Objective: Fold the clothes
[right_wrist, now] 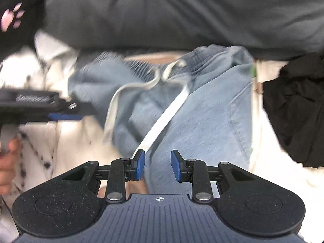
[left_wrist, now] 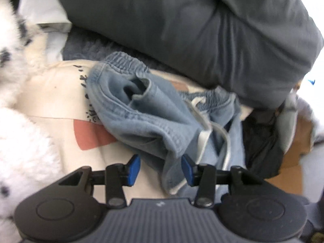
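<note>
Illegible black print on cream cloth (left_wrist: 60,93) beside jeans (left_wrist: 141,117)

Two close wrist views, shared jeans (left_wrist: 145,121).

Even, diffuse indoor light is seen in both views, with no hard shadows cast; the source cannot be told. Whites are overexposed: the fluffy white fabric (left_wrist: 24,141) at the left of the left wrist view is blown out, texture lost. Soft shadow is held under the dark grey bedding (left_wrist: 192,30) across the upper frame. Heavy motion blur is seen in the right wrist view, worst on the light blue jeans (right_wrist: 212,111) and white drawstring (right_wrist: 162,119) at centre and the cream cloth at left; the left gripper (right_wrist: 60,116) at mid-left is smeared too. The right gripper (right_wrist: 158,166) at the bottom is rendered sharp. Fisheye bending and mild softness are noted toward all edges; dark corner vignetting shows at the top.
</note>
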